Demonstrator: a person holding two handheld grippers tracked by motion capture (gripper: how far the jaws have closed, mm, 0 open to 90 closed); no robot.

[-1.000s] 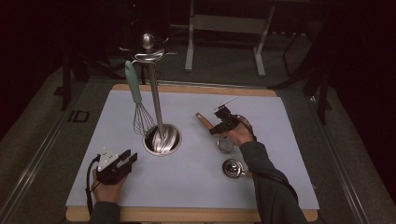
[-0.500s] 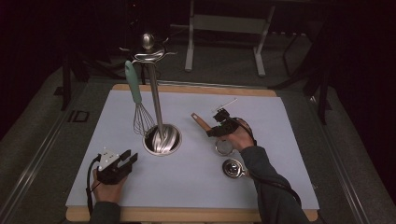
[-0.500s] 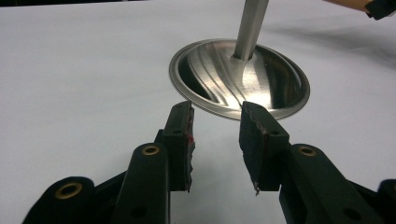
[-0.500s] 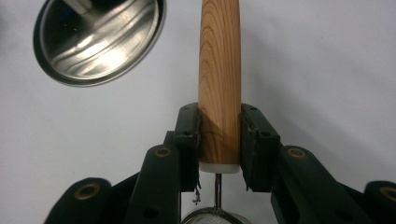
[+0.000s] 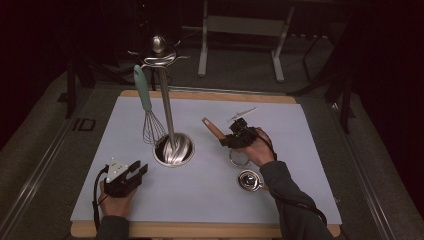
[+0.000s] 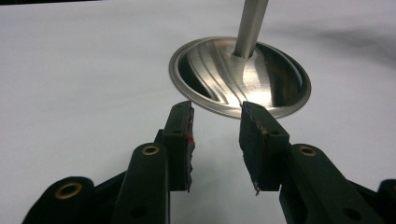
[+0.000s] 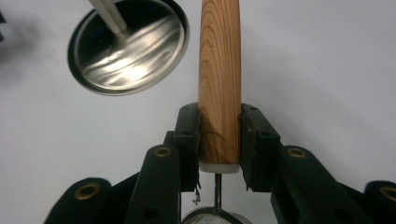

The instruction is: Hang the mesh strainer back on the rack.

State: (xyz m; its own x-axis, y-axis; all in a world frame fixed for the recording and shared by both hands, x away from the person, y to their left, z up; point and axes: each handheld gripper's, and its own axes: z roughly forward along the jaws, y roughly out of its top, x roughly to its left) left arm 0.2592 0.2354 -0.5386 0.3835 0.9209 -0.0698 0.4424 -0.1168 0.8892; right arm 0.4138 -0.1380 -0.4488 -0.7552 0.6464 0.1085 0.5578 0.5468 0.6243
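A steel stand with a round base [image 5: 172, 150] and a tall pole [image 5: 165, 100] rises at the middle-left of the white mat [image 5: 300, 140]. From a hook at the top of the stand hangs a whisk [image 5: 145, 107] with a teal handle. My right gripper [image 5: 226, 140] is shut on the wooden handle [image 5: 212, 128] of a small mesh strainer [image 5: 240, 159], lifted just right of the base. In the right gripper view the handle [image 7: 219, 70] is pinched between both pads of the right gripper [image 7: 219, 116]. My left gripper [image 5: 138, 169] rests open near the front left, and the left gripper [image 6: 217, 135] has nothing between its pads, facing the base [image 6: 261, 88].
A small shiny metal cup-like utensil [image 5: 248, 180] lies on the mat in front of the right hand. A thin white stick [image 5: 242, 114] lies behind the right gripper. The mat sits on a wooden board [image 5: 210, 231]; a metal frame [image 5: 240, 45] stands on the floor beyond.
My right gripper has moved left towards the stand and risen a little, carrying the strainer. The left gripper has stayed where it was.
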